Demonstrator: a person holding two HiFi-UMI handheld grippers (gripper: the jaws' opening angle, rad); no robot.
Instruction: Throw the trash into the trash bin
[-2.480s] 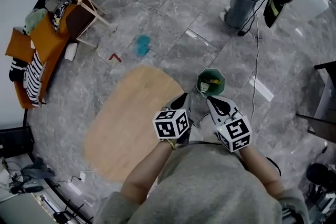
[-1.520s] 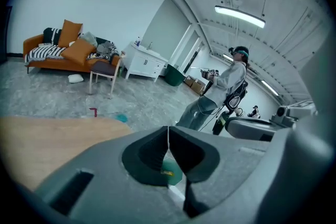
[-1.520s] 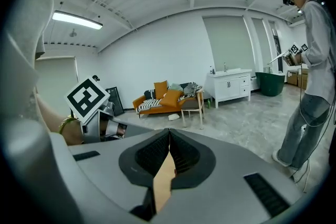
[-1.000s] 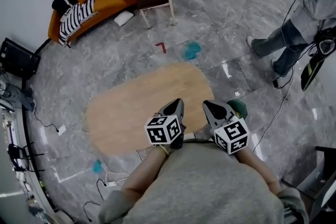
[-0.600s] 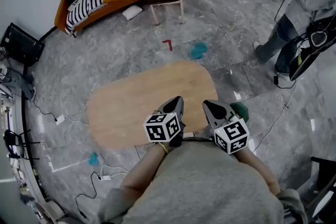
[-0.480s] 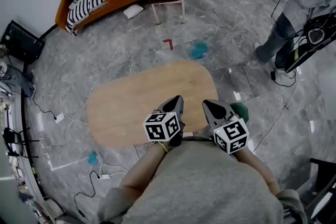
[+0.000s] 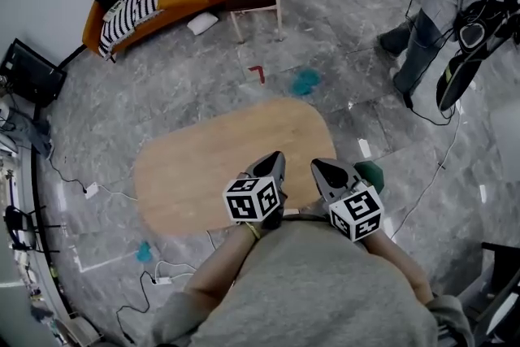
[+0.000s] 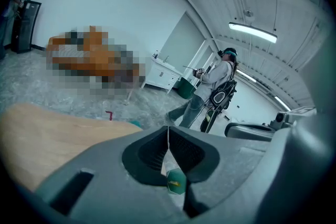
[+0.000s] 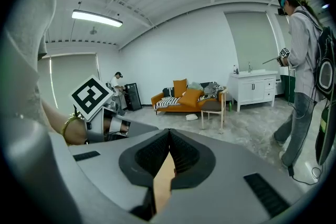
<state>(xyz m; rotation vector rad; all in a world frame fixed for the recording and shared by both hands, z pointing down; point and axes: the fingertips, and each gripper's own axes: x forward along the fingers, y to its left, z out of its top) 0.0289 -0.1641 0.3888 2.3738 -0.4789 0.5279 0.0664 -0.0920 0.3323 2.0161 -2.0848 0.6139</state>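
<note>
- I see the left gripper point(image 7: 273, 162) with its jaws closed together on nothing; the right gripper point(image 7: 320, 166) is the same.
- Both are held over the near edge of the oval wooden table point(image 7: 203, 166).
- Trash bin point(image 7: 374, 172): green, on the floor just beside the table's right end, partly hidden behind the right gripper.
- Left gripper view: angular rim, with a yellow scrap point(image 8: 175, 183) inside.

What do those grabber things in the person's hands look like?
Both are grey plastic wedges with dark ribbed pads in the jaws. The left gripper and right gripper each carry a white cube with black square markers. The person wears a grey top and a bracelet on the left wrist.
</note>
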